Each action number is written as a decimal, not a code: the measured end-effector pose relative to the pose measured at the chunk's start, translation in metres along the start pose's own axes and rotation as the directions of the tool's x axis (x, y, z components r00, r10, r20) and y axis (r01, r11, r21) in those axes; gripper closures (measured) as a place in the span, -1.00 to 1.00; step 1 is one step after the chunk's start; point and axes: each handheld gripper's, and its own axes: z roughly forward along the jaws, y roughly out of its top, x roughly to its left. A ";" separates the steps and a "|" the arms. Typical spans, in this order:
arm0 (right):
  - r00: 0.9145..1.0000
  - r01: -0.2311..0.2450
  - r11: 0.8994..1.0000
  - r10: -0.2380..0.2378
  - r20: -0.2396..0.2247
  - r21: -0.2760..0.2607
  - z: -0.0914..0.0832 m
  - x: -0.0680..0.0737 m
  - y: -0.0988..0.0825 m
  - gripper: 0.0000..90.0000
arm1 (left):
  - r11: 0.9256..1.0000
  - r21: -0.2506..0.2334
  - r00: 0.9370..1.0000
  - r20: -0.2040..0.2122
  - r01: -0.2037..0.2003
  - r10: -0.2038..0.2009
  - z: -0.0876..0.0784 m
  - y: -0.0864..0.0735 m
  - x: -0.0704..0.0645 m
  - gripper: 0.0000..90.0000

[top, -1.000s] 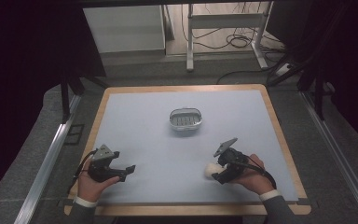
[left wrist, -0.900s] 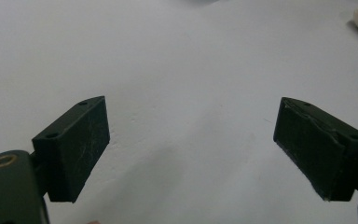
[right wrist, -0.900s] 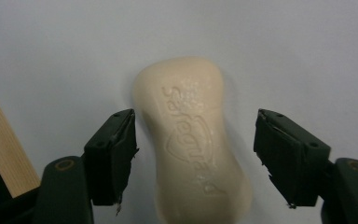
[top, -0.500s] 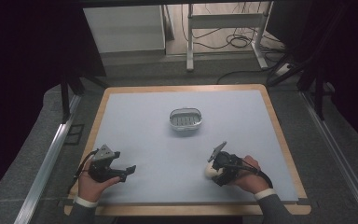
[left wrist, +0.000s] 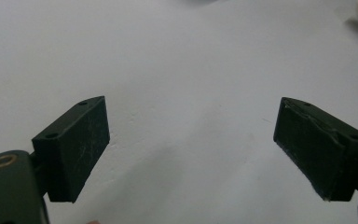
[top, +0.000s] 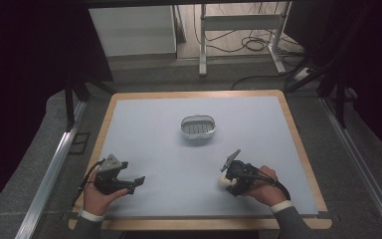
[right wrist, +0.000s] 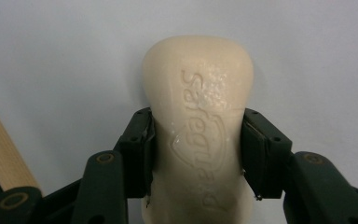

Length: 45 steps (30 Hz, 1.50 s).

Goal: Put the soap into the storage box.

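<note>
The right gripper point(right wrist: 196, 154) has a cream bar of soap point(right wrist: 198, 121) between its jaws, and the two black pads press against the bar's long sides; the jaws have just been closing onto it. The bar's embossed lettering faces the camera in the right gripper view, and its far, rounded end juts beyond the pads over the pale blue table point(right wrist: 65, 56). In the high view the right gripper point(top: 227, 180) sits low at the near right part of the table point(top: 154, 139), with the soap point(top: 223, 181) showing as a small pale lump at its tip, pointing toward the table's middle. Whether the bar rests on the surface or is just off it cannot be told. A small oval soap dish point(top: 197, 127) with a slotted insert stands near the table's centre, well apart from the bar. The left gripper point(top: 133, 182) is held at the near left; in its own view the left gripper point(left wrist: 191, 140) has its jaws wide apart with only bare table between them.
</note>
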 end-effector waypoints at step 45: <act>0.998 -0.028 0.987 0.037 0.054 -0.161 -0.023 -0.038 0.044 0.09 | 1.000 0.017 1.000 0.006 -0.013 0.013 0.003 0.000 -0.001 -0.76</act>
